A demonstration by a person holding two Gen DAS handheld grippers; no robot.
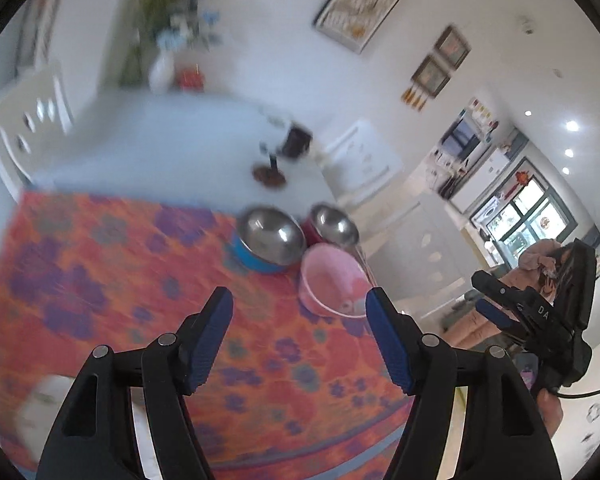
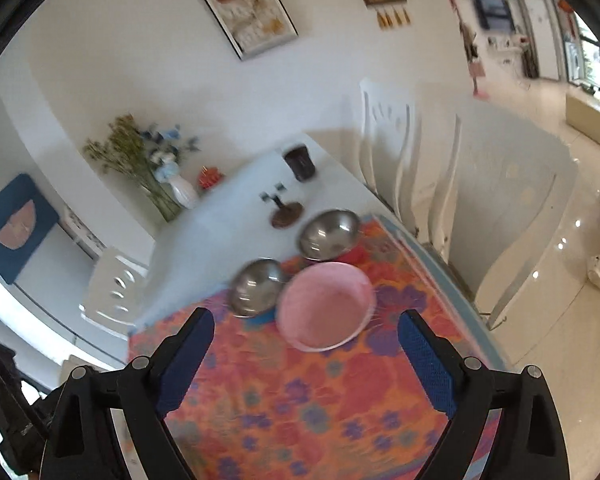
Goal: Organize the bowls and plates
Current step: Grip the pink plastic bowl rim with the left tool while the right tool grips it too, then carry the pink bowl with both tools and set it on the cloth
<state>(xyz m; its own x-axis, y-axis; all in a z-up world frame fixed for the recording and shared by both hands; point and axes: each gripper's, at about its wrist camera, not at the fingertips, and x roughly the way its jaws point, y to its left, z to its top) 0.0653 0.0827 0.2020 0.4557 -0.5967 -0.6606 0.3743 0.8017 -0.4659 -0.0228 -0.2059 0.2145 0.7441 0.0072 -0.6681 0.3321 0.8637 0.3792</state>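
Three bowls stand close together on an orange floral cloth (image 1: 120,280) (image 2: 300,400). A pink plastic bowl (image 1: 332,280) (image 2: 326,306) is nearest. A steel bowl with a blue outside (image 1: 270,238) (image 2: 256,286) is beside it. A steel bowl with a red outside (image 1: 334,226) (image 2: 328,234) is behind. My left gripper (image 1: 300,300) is open and empty, above the cloth just short of the pink bowl. My right gripper (image 2: 306,320) is open and empty, above and in front of the pink bowl; it also shows at the right of the left wrist view (image 1: 496,312).
The white table (image 1: 160,140) (image 2: 228,216) beyond the cloth holds a dark cup (image 2: 300,162), a small brown stand (image 2: 286,212), a red object (image 2: 210,178) and a flower vase (image 2: 182,192). White chairs (image 2: 412,168) stand along the table's right side.
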